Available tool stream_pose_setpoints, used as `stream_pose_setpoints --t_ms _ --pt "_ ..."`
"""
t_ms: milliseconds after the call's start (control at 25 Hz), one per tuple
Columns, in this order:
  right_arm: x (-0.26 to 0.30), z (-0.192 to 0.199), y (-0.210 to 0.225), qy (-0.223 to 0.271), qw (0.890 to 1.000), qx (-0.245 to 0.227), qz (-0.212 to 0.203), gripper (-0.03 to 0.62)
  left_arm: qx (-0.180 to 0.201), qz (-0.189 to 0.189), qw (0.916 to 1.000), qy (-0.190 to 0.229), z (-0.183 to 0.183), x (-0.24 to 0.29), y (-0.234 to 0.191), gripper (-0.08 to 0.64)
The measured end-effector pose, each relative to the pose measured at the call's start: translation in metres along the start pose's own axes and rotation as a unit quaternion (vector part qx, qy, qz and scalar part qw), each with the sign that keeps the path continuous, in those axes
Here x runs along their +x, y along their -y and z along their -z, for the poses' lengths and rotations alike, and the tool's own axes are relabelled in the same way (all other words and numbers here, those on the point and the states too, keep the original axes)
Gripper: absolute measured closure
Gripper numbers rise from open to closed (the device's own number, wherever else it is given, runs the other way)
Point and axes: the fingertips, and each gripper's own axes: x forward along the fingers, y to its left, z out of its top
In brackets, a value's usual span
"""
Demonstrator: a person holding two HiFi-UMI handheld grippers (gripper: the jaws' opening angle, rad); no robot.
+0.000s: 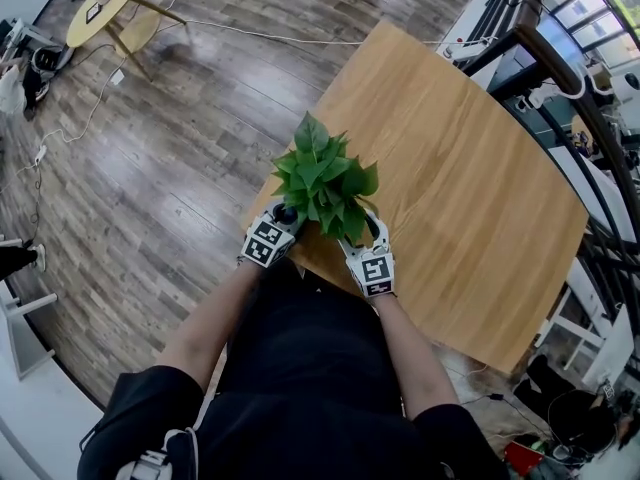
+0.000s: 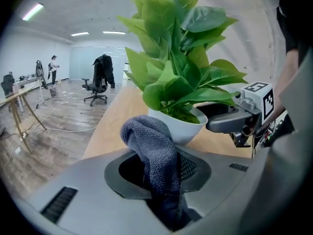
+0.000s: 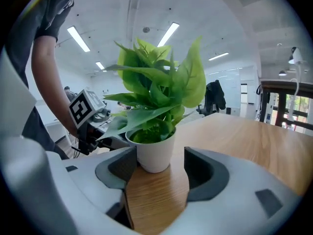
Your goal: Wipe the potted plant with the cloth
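Observation:
A leafy green plant (image 1: 322, 178) in a white pot (image 2: 178, 125) stands near the wooden table's (image 1: 470, 198) near corner. My left gripper (image 2: 156, 168) is shut on a dark grey cloth (image 2: 152, 148), which bulges up out of the jaws just in front of the pot. In the head view the left gripper (image 1: 280, 223) sits at the plant's left and the right gripper (image 1: 372, 236) at its right. The right gripper (image 3: 155, 169) is open with the pot (image 3: 155, 151) standing between its jaw tips. The pot is close to the left jaw, with a gap at the right jaw.
The table's edge (image 1: 262, 200) runs just left of the plant, with wood floor (image 1: 150, 168) below. More tabletop stretches beyond the plant (image 3: 244, 131). A round yellow table (image 1: 105, 3) and office chairs (image 2: 98, 84) stand far off.

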Motion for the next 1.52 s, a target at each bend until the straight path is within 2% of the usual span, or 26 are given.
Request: stream_pose_setpoints --t_ms 120,240,400,680,1040,1200,1280,1400,1520 --pt "0.007 -0.005 -0.002 -0.002 0.999 -0.038 -0.034 0.307 -0.007 0.003 1.0 0.002 0.0 -0.001 0.003 0.433" --pt "0.012 -0.003 -0.012 -0.014 0.995 -0.075 -0.059 0.307 0.022 0.019 0.9996 -0.002 -0.001 0.003 0.007 0.434" --pt "0.015 -0.003 -0.013 -0.011 0.998 -0.053 -0.03 0.307 0.062 0.033 0.9971 -0.03 0.005 0.007 0.021 0.436" --pt "0.019 -0.004 -0.019 -0.012 0.999 -0.039 0.0 0.308 0.068 0.043 0.9962 -0.034 0.017 0.002 0.038 0.436" --pt "0.003 0.005 -0.052 -0.014 0.997 -0.056 -0.057 0.308 0.046 -0.001 0.9988 -0.019 0.005 -0.001 0.009 0.434" --pt "-0.001 0.004 -0.019 -0.015 0.999 -0.044 0.007 0.307 0.058 -0.003 0.9981 -0.019 0.002 0.0 0.005 0.434" --pt "0.003 0.004 -0.003 -0.025 0.998 -0.059 0.016 0.307 0.054 -0.003 0.9984 -0.017 0.003 -0.001 0.004 0.434" --pt "0.009 0.001 0.005 -0.03 0.995 -0.089 -0.016 0.307 0.056 -0.008 0.9982 -0.019 0.006 -0.002 0.005 0.434" --pt "0.011 -0.012 0.001 -0.017 0.992 -0.116 -0.047 0.307 0.079 -0.013 0.9965 -0.024 0.002 0.005 0.007 0.434"
